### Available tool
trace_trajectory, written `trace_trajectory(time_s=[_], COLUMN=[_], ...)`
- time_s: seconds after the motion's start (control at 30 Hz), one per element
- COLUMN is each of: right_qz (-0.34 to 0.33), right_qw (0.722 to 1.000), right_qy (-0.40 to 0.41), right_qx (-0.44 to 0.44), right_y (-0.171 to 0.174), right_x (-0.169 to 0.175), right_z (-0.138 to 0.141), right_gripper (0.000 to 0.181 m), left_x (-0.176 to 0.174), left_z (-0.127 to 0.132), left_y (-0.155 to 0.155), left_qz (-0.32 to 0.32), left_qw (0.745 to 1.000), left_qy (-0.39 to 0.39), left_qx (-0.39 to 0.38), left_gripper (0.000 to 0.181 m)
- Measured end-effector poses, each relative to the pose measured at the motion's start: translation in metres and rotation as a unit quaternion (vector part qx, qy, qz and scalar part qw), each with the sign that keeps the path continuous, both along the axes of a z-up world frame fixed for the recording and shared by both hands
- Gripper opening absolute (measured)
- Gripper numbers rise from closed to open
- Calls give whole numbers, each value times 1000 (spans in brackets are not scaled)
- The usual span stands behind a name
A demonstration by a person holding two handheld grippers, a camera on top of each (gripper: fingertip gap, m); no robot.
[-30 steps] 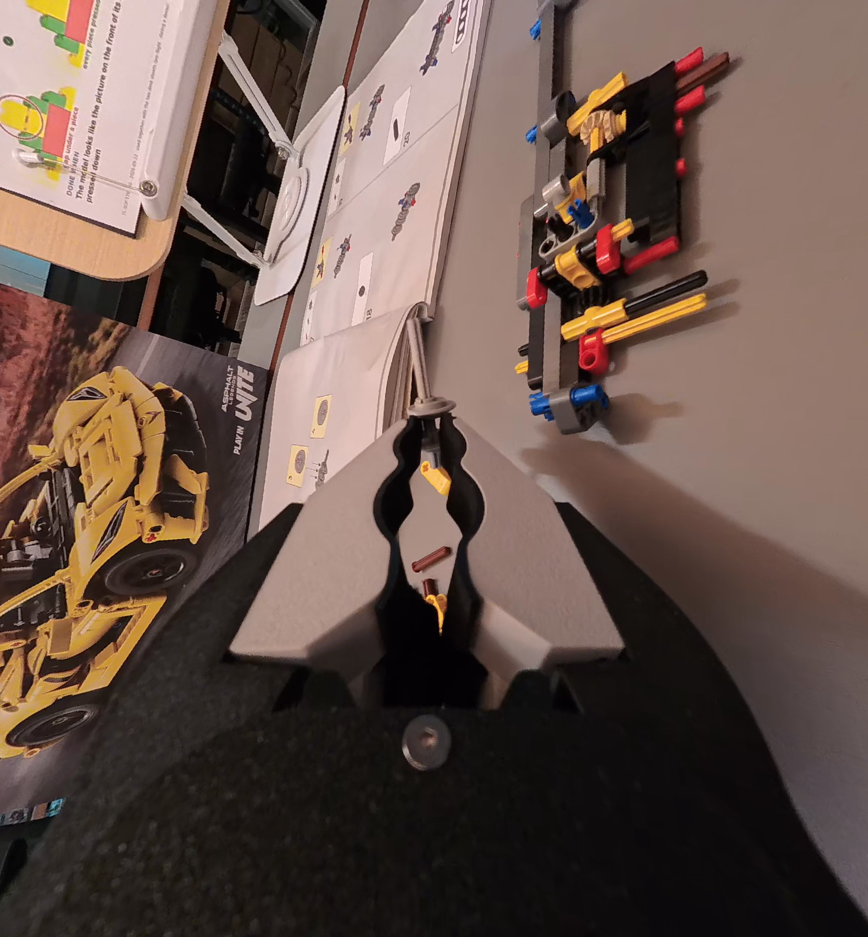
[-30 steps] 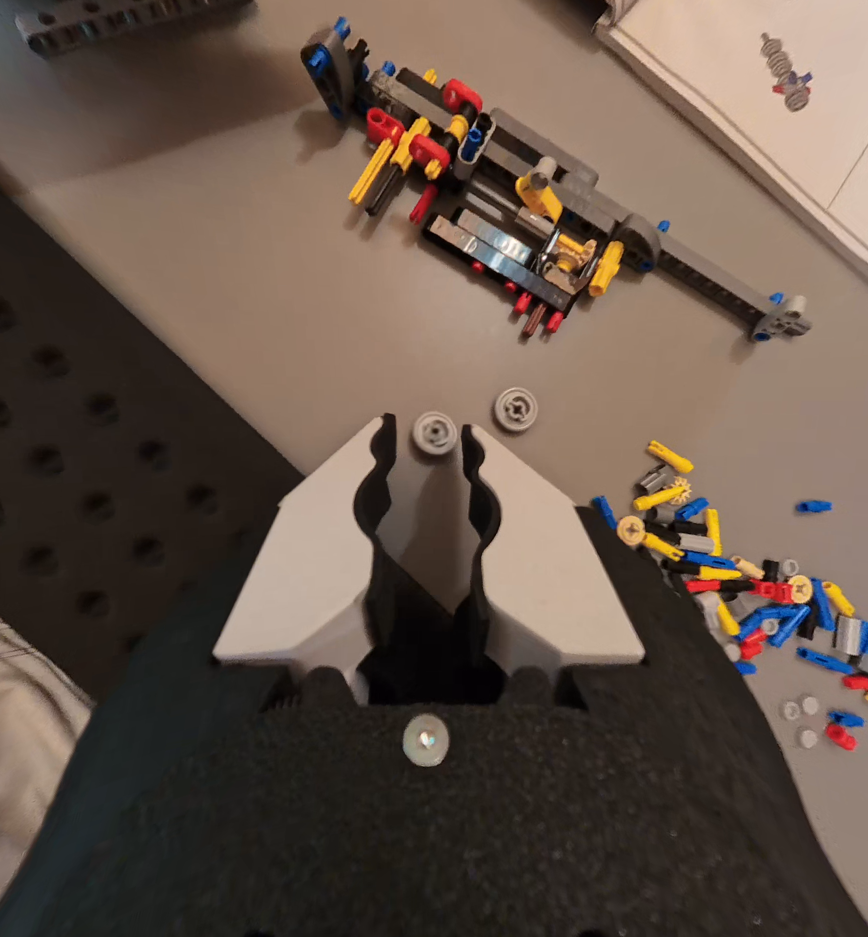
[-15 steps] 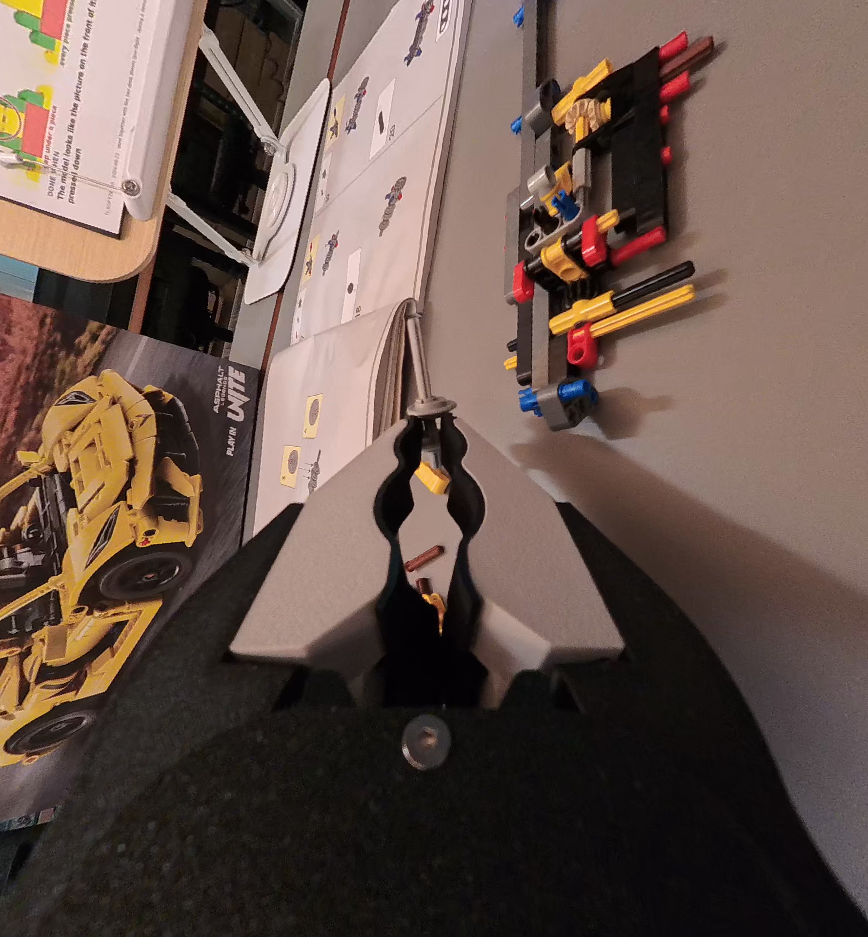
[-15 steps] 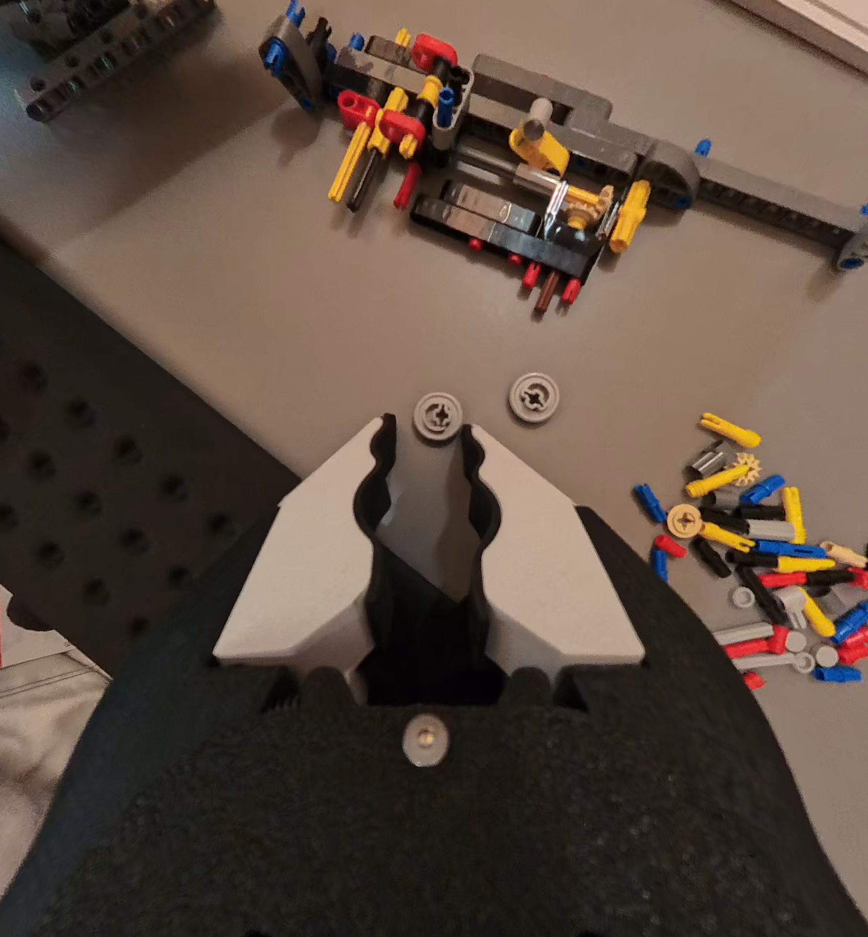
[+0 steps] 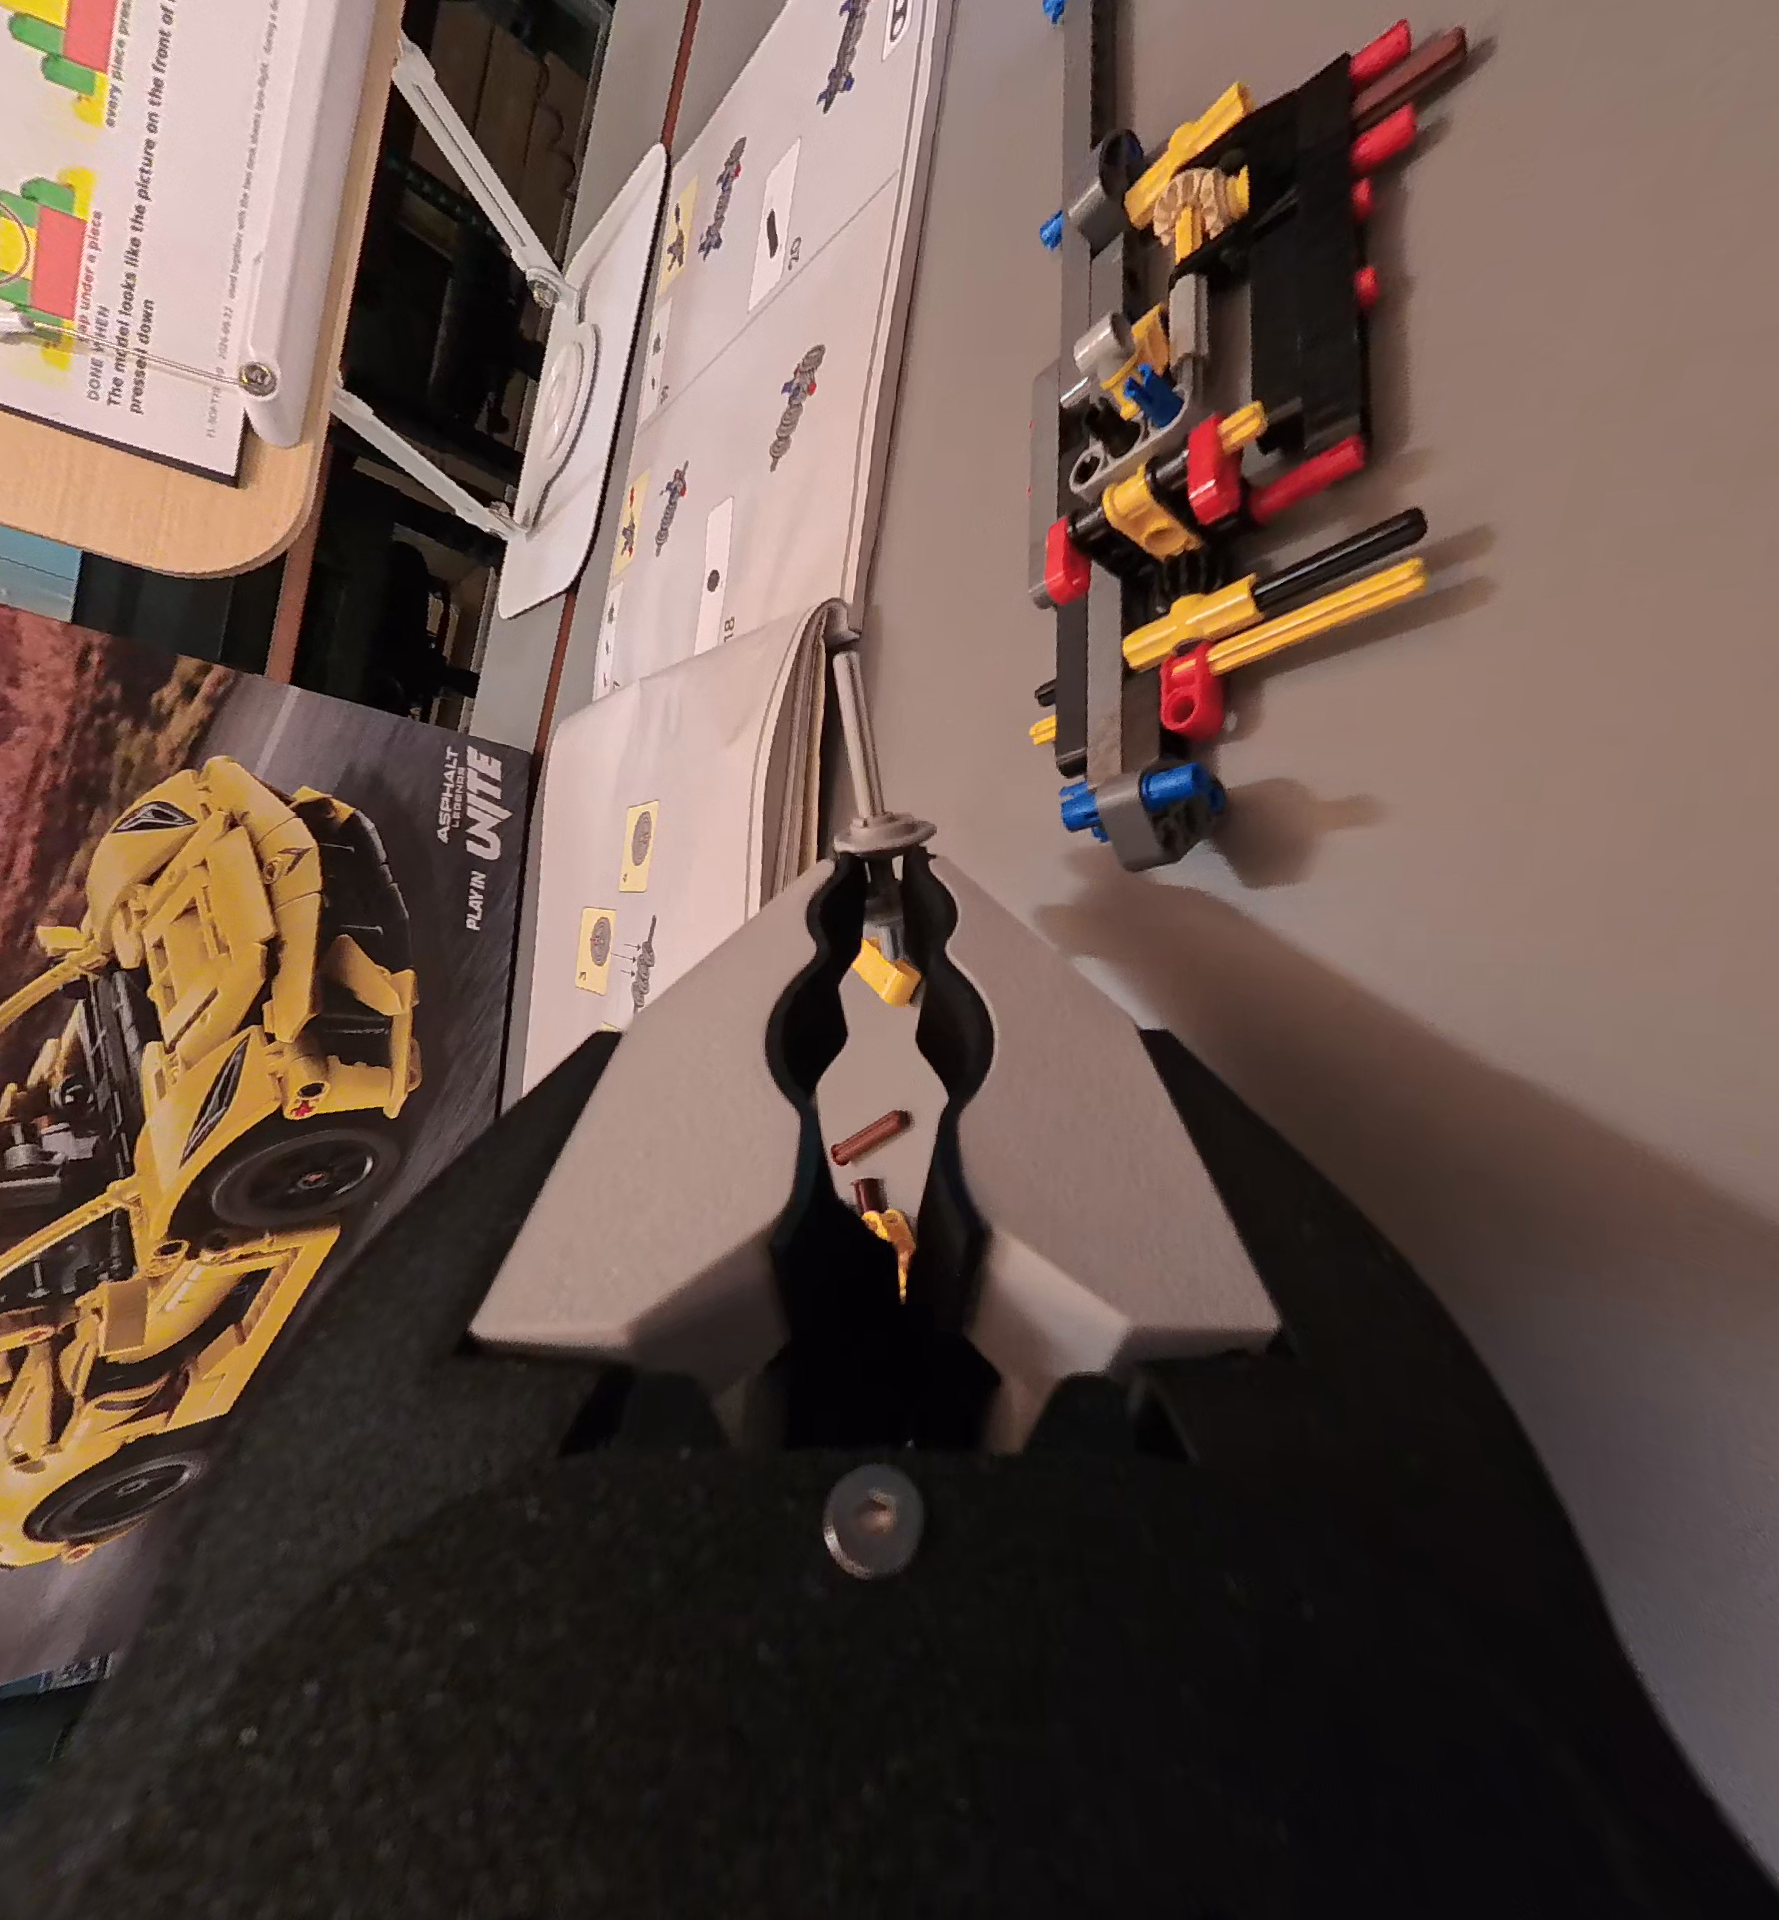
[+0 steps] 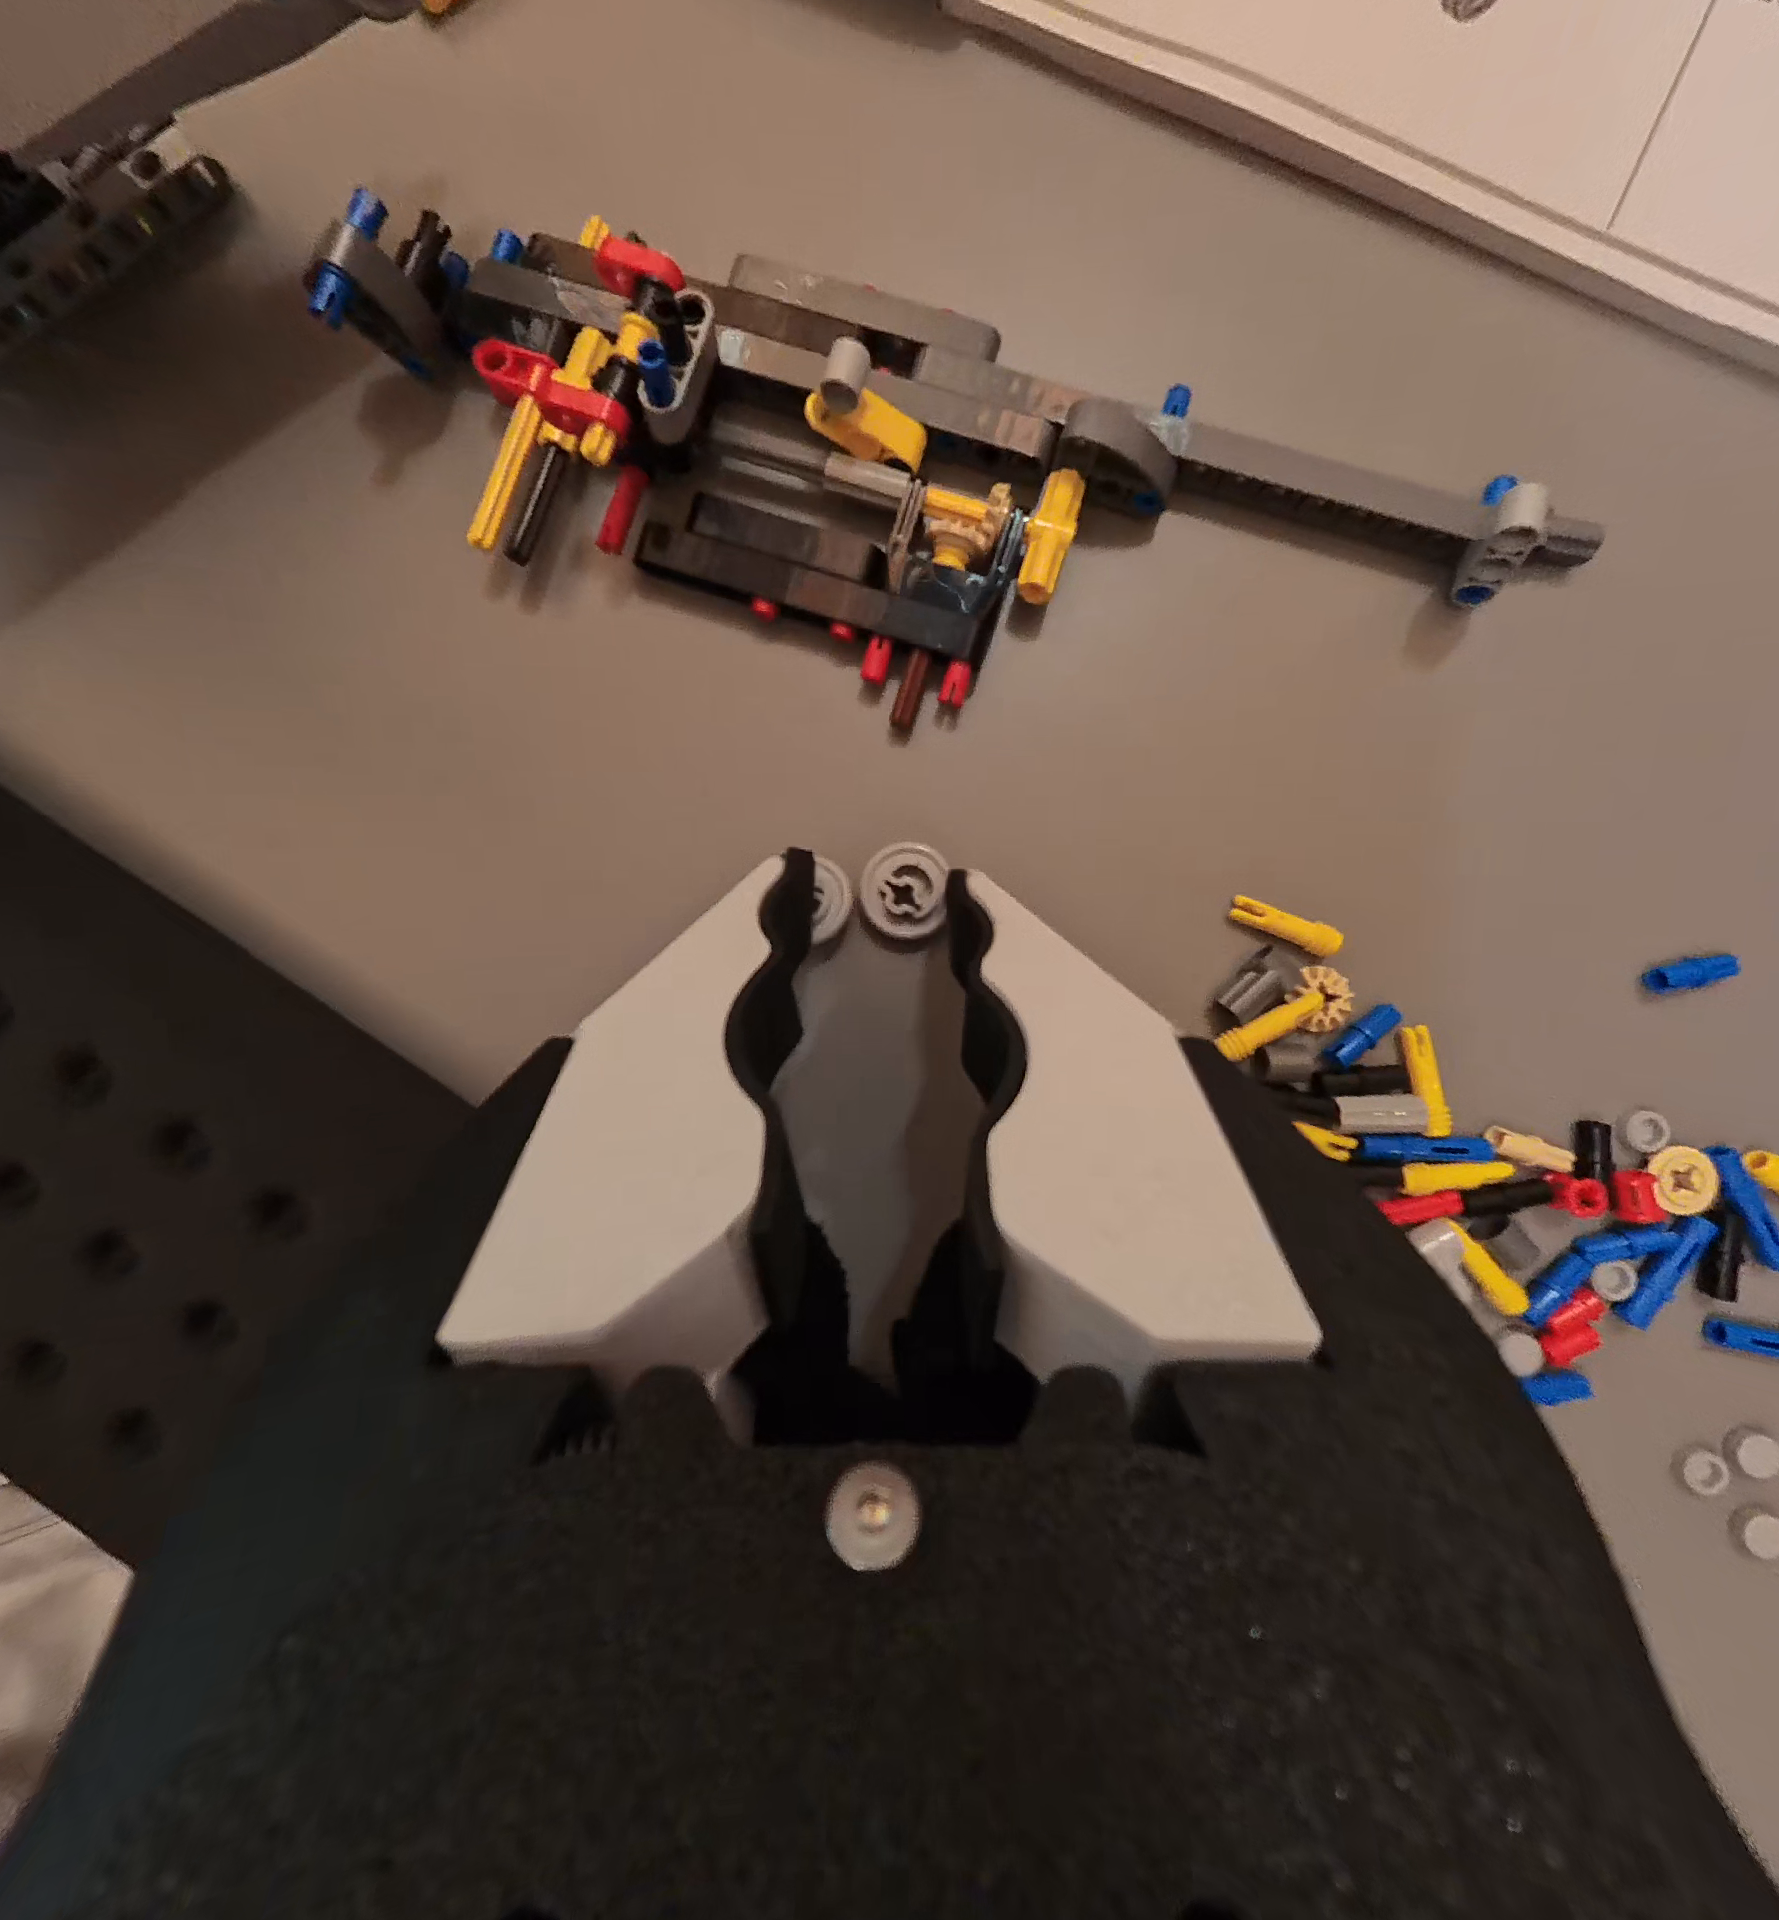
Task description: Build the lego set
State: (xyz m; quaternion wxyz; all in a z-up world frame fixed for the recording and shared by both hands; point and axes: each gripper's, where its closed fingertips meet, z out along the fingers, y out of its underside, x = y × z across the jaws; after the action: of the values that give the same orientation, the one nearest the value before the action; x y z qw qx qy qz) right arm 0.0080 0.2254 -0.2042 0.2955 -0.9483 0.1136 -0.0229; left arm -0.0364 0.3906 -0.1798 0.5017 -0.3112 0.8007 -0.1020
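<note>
The left tongs (image 5: 880, 868) are pinched tight on a grey axle (image 5: 857, 743), a grey disc (image 5: 883, 831) threaded on it just past the tips, the shaft pointing out toward the open instruction booklet (image 5: 760, 416). The half-built lego assembly (image 5: 1207, 416) lies flat on the grey counter (image 5: 1591, 935) to the right, well apart from those tongs. Left of the booklet lies the box (image 5: 189, 1039) with its yellow car picture.

Over on the right side, the right tongs (image 6: 880, 883) are spread apart, holding nothing, low over two grey round discs (image 6: 904, 896); one sits between the tips, the other is half hidden behind the left finger. The assembly lies beyond them, and a heap of loose pins (image 6: 1539, 1195) lies to the right.
</note>
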Motion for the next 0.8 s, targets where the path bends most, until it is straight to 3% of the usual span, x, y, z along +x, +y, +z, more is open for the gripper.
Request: trace_trajectory(time_s=[0.3, 0.8], right_qz=[-39, 0], right_qw=[999, 999], right_qy=[10, -41], right_qx=[11, -18], right_y=[-6, -5], right_x=[9, -3], right_z=[0, -6], right_gripper=[24, 23], left_x=[0, 0], left_z=[-1, -2], left_y=[-2, -2], left_qz=[-5, -5], left_qw=[1000, 1000], left_qy=[3, 3], left_qx=[3, 6], left_gripper=[5, 5])
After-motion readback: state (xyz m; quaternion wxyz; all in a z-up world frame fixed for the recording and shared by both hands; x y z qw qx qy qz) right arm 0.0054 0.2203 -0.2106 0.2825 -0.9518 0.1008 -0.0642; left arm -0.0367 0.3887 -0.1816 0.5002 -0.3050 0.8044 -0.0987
